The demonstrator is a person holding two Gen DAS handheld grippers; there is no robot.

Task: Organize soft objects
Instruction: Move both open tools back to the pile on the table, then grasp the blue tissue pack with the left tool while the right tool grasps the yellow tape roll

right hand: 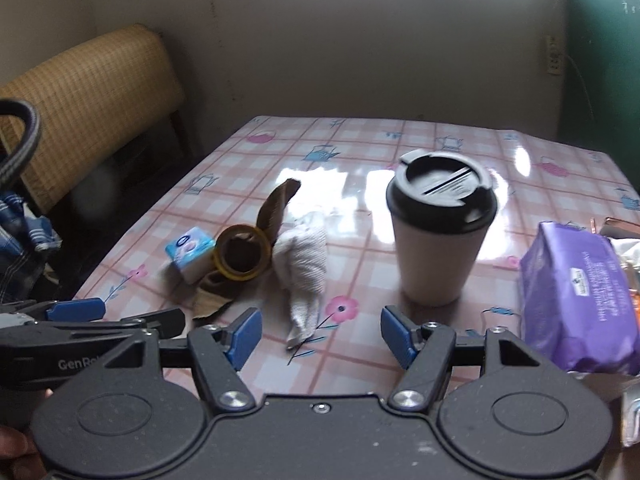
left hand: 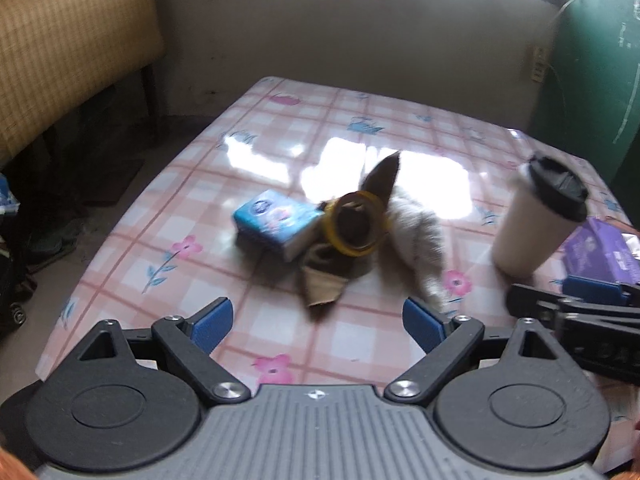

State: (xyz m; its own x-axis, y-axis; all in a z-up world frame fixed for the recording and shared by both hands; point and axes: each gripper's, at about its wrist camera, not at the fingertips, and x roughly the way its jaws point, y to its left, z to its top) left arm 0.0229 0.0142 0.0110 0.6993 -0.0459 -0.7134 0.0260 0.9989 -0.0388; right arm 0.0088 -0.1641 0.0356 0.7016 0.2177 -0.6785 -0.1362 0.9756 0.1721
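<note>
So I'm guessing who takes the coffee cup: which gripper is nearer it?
Right. The right gripper hovers open just in front of the coffee cup; the left gripper sits further left, facing the brown sock.

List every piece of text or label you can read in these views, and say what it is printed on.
"GenRo", cut off: on the left gripper body, seen from the right wrist.
Purple packet: white print, too blurred to read.
Blue tissue pack: logo only, unreadable.
Cup: no text visible.

On the bench [right hand: 520, 152], left to right: tissue pack [right hand: 188, 252], tape roll [right hand: 240, 256] on a sock [right hand: 276, 208], folded cloth [right hand: 302, 264], cup [right hand: 440, 232], wipes pack [right hand: 576, 296].
</note>
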